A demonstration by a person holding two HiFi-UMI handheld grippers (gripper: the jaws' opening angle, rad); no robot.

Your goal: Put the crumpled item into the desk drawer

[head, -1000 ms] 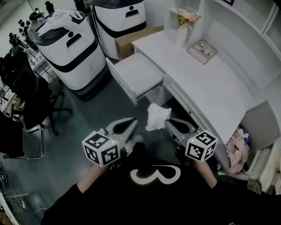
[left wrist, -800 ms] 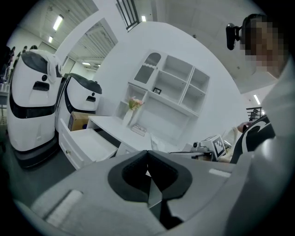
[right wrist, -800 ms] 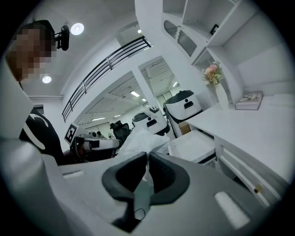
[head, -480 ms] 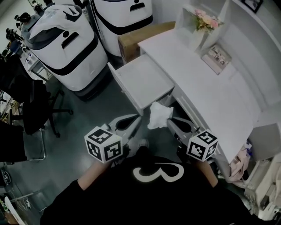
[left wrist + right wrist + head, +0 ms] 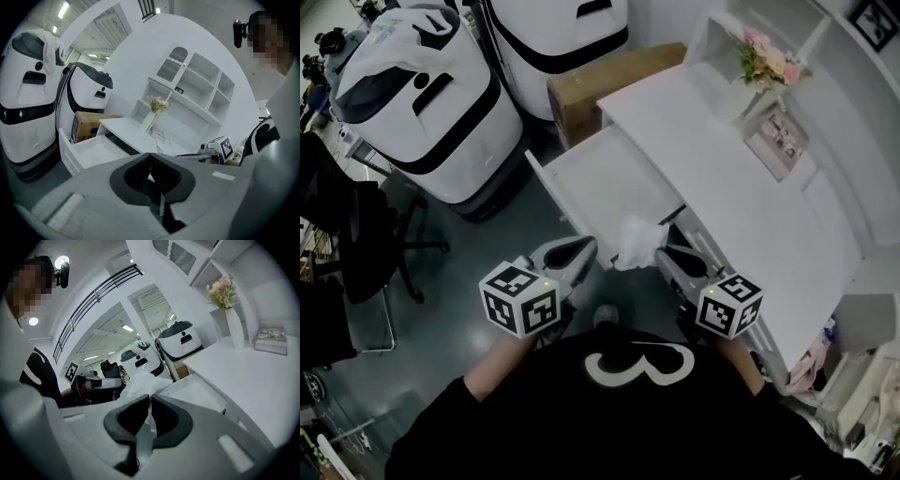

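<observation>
A crumpled white item [image 5: 637, 240] hangs from my right gripper [image 5: 662, 255], which is shut on it; in the right gripper view the white crumple [image 5: 135, 391] bulges out past the closed jaws of that gripper [image 5: 150, 397]. It hovers at the near front corner of the open white desk drawer [image 5: 605, 183], whose inside looks bare. My left gripper [image 5: 585, 247] is level with the right one, just left of the item, shut with nothing in it. In the left gripper view that gripper [image 5: 150, 155] points toward the drawer [image 5: 93, 148].
The white desk top [image 5: 722, 178] carries a vase of flowers [image 5: 766, 62] and a framed picture [image 5: 779, 137]. A cardboard box [image 5: 605, 77] sits behind the drawer. Two large white-and-black machines [image 5: 417, 103] stand at the left, with a black chair [image 5: 366, 225] nearby.
Both grippers and the crumpled item have moved forward toward the desk. The item, earlier short of the drawer, now overlaps its front corner. Both grippers stay shut.
</observation>
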